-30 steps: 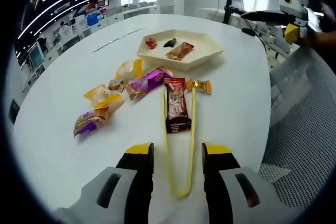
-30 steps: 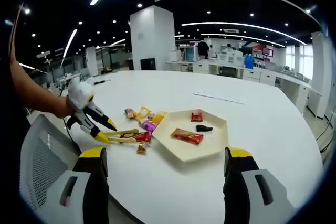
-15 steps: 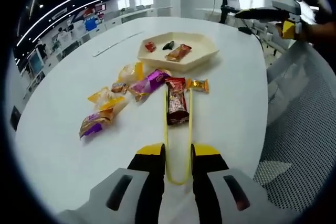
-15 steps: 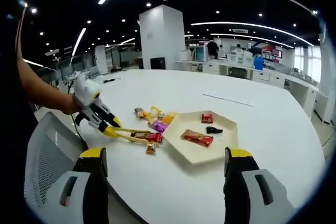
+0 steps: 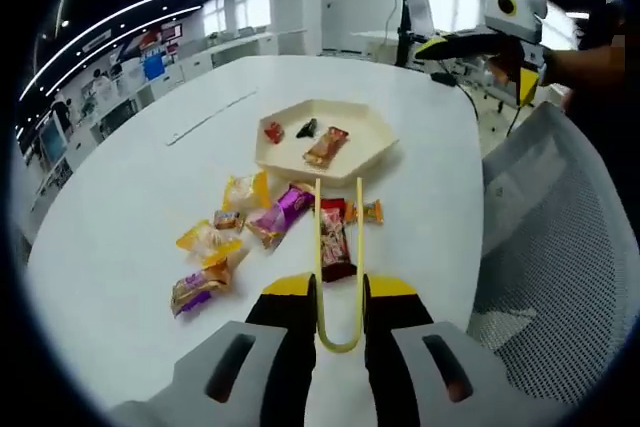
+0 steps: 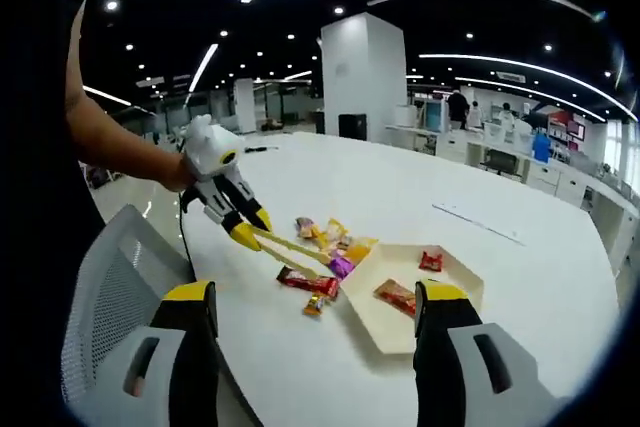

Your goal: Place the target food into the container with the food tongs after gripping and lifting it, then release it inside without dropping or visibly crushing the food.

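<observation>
On a white round table (image 5: 120, 207), left gripper (image 5: 338, 292) clamped narrowly on the bend of yellow food tongs (image 5: 338, 267), jaws nearly together with the tongs pinched between them. Tongs' two arms reaching forward to either side of a long red-and-dark snack packet (image 5: 331, 239), tips about level with its far end; whether the packet is off the table cannot be told. Just to the right of the packet, a small orange candy (image 5: 372, 211); to the left, a purple wrapper (image 5: 281, 214), yellow wrapped sweets (image 5: 244, 189) and a purple-and-gold packet (image 5: 197, 288), scattered close together. Beyond them, the pale hexagonal tray (image 5: 372, 144), holding a red candy (image 5: 273, 132), a black piece (image 5: 306, 128) and an orange-red packet (image 5: 326, 146). At far right, a mesh-backed chair (image 5: 545, 247), with the other gripper (image 5: 470, 39) held above it in the air. From the right gripper view, right gripper (image 6: 310, 297) with jaws spread wide and nothing between them, raised above the table edge; past it, the tongs (image 6: 290, 250) slanting from the left gripper (image 6: 250, 227) down to the red packet (image 6: 308, 283), beside the tray (image 6: 385, 332). Open-plan office with ceiling strip lights behind.
</observation>
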